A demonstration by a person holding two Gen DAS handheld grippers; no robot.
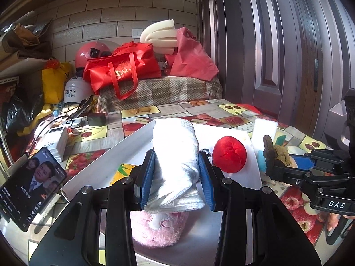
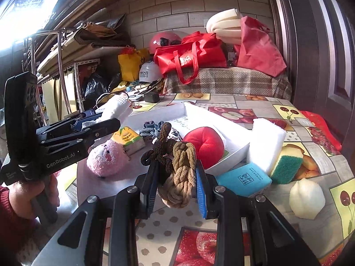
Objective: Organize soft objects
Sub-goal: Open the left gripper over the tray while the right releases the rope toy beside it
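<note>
On the fruit-print bench [image 2: 255,108]: one white tray [image 2: 230,155], one rolled white towel [image 1: 175,155], one red plush ball [image 2: 205,145], one pink plush toy [image 2: 104,158], two knotted ropes, one dark brown [image 2: 163,146] and one tan [image 2: 180,173]. Also one grey hair tie [image 2: 150,128], one yellow drink carton [image 2: 128,138], one white foam block [image 2: 267,143], one teal packet [image 2: 244,178], one yellow-green sponge [image 2: 287,164], one white bun-shaped toy [image 2: 307,198] and one phone [image 1: 28,184]. Behind stand two helmets, pink [image 1: 91,54] and white [image 1: 76,88], and two red bags [image 1: 122,66] [image 1: 192,57].

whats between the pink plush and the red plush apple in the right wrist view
The knotted ropes held in the right gripper, with a yellow carton and grey hair ties behind, between pink plush and apple.
</note>
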